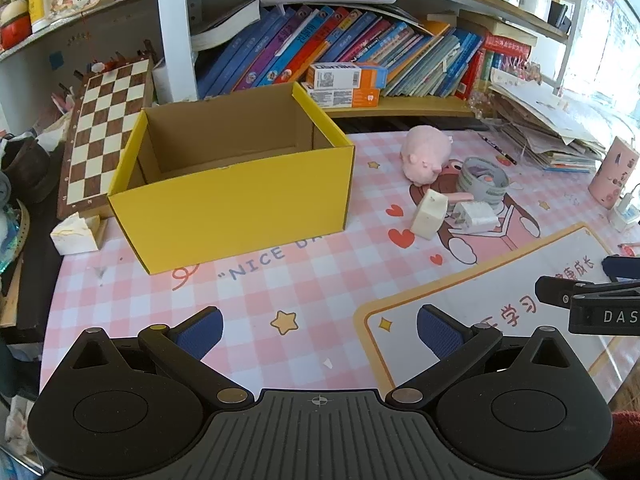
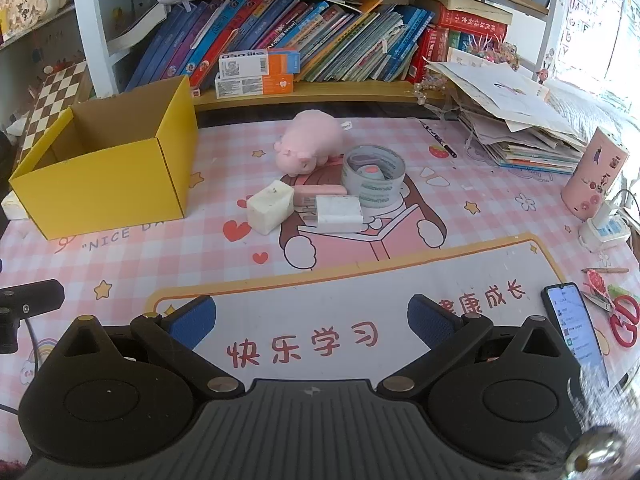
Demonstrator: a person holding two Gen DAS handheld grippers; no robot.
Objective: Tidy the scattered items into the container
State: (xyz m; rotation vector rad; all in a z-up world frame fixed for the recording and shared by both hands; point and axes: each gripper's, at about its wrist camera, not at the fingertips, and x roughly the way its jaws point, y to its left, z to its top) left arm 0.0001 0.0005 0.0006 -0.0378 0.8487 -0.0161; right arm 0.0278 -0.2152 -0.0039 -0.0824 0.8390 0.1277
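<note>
An open yellow cardboard box point(image 1: 236, 200) point(image 2: 108, 172) stands empty on the pink desk mat. To its right lie a pink plush pig point(image 1: 426, 154) point(image 2: 310, 144), a grey tape roll point(image 1: 482, 180) point(image 2: 374, 180), a cream block point(image 1: 429, 214) point(image 2: 269, 206), a white charger point(image 1: 478, 216) point(image 2: 339, 214) and a pink eraser point(image 2: 320, 190). My left gripper point(image 1: 320, 332) is open and empty, low over the mat in front of the box. My right gripper point(image 2: 312, 320) is open and empty, near the front of the mat, well short of the items.
A shelf of books point(image 2: 300, 40) runs along the back. A chessboard point(image 1: 104, 132) leans left of the box. A paper stack point(image 2: 520, 128), a pink cup point(image 2: 596, 172), a phone point(image 2: 576, 324) and red scissors point(image 2: 624, 320) are at the right.
</note>
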